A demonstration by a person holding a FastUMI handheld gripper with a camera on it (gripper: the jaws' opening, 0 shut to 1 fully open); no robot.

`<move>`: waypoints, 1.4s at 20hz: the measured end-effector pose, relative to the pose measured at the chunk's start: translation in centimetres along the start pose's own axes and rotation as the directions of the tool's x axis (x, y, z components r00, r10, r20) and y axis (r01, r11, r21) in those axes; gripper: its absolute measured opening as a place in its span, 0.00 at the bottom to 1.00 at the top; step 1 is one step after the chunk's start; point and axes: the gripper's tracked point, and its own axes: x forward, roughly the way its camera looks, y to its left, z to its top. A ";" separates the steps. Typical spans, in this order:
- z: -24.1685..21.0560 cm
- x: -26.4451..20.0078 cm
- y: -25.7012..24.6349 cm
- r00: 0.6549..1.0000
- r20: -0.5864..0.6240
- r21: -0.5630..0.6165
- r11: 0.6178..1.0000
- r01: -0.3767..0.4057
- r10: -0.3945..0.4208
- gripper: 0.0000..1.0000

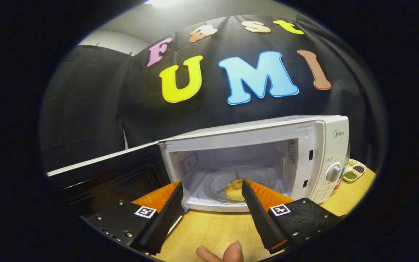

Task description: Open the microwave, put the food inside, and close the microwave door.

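Note:
A white microwave (pixel 318 156) stands on the wooden table (pixel 213 229) with its dark door (pixel 104 174) swung wide open to the left. Inside, a pale yellow piece of food (pixel 234 190) rests on the glass turntable (pixel 216 183). My gripper (pixel 212 186) is open just in front of the cavity's sill. Nothing is between its fingers. The food lies beyond the fingertips, close to the right finger (pixel 258 214). The left finger (pixel 164 218) sits near the door's hinge side.
A small white dish (pixel 355 171) with compartments of dark and green bits sits right of the microwave, near the table's edge. A person's fingertips (pixel 224 253) show below the gripper. Bare tabletop lies between the fingers and the microwave.

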 end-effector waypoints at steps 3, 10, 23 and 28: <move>0.1 -4.2 2.3 0.994 -0.027 -0.071 0.992 -0.105 0.103 0.98; 0.6 -16.6 10.4 0.926 0.018 -0.227 0.903 -0.364 0.378 0.98; -2.6 -22.0 24.1 0.850 -0.021 -0.108 0.844 -0.526 0.527 0.61; -4.7 -18.7 26.9 0.901 -0.041 -0.057 0.899 -0.435 0.433 0.20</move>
